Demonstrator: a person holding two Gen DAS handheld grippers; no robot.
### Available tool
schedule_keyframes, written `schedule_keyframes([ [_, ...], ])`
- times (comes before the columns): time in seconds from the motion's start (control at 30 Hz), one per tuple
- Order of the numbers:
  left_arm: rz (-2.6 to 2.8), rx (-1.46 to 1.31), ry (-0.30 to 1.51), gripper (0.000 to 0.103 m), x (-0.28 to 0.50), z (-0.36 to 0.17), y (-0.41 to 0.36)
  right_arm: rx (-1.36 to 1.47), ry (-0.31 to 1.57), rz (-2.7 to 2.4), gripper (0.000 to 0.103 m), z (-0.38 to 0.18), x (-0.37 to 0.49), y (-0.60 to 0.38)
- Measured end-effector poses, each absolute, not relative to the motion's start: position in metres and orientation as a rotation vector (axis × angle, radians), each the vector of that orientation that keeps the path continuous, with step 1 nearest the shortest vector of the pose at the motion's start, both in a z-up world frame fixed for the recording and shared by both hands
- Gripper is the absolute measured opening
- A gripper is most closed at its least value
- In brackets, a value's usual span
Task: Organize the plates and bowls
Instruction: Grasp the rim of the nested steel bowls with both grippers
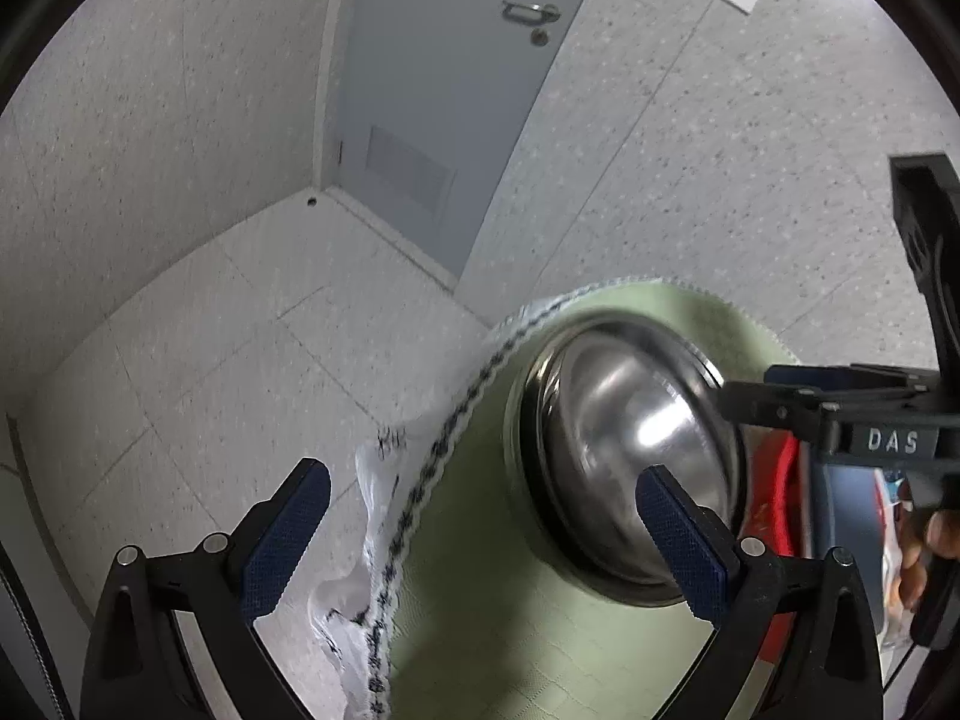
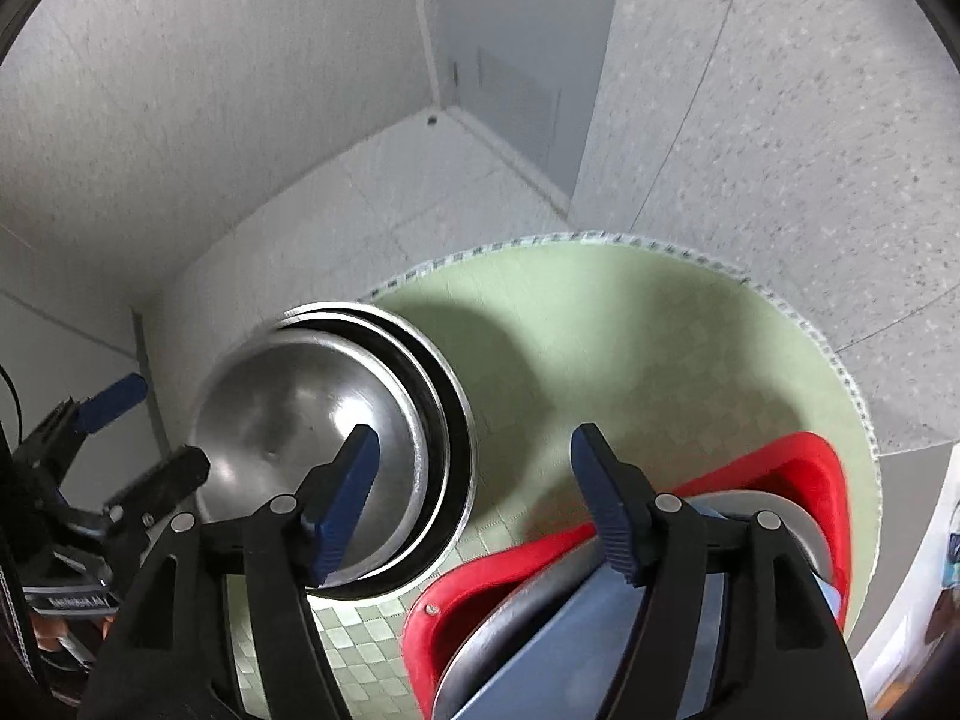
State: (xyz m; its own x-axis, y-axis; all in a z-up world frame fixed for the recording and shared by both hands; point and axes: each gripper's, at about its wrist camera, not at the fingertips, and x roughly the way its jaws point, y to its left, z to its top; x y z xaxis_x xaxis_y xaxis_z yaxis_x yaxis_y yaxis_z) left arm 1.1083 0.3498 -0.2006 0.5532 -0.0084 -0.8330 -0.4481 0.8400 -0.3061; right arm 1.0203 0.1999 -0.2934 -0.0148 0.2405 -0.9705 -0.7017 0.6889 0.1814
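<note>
A stack of steel bowls [image 2: 312, 420] stands nested on a round green mat [image 2: 630, 348]; it also shows in the left wrist view [image 1: 624, 420]. A red tray [image 2: 804, 468] beside it holds a grey plate [image 2: 756, 504] and a blue plate [image 2: 570, 648]. My right gripper [image 2: 474, 504] is open and empty above the mat, between the bowls and the red tray. My left gripper [image 1: 480, 534] is open and empty at the mat's left edge, its right finger in front of the bowls. It appears at the left of the right wrist view [image 2: 129, 426].
The mat [image 1: 480, 600] covers a small round table near a corner of speckled walls with a grey door [image 1: 456, 90]. A white plastic bag [image 1: 354, 588] hangs at the table's left edge. White packaging [image 2: 924, 570] lies at the right.
</note>
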Motion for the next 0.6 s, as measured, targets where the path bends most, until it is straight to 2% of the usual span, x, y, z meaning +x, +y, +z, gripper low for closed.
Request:
schedule_keyframes([
  [0.13, 0.276, -0.548, 0.977, 0.100, 1.119, -0.211, 0.349, -0.426, 1.454, 0.805, 0.068, -0.311, 1.022, 0.206],
  [0.27, 0.265, -0.548, 1.005, 0.096, 1.129, -0.219, 0.346, -0.486, 1.457, 0.800, 0.075, -0.320, 1.023, 0.214],
  [0.47, 0.241, -0.551, 1.013, 0.086, 1.142, -0.225, 0.349, -0.563, 1.450, 0.845, 0.073, -0.325, 1.015, 0.224],
  [0.6, 0.215, -0.558, 1.021, 0.079, 1.147, -0.229, 0.352, -0.566, 1.497, 0.872, 0.068, -0.339, 1.015, 0.228],
])
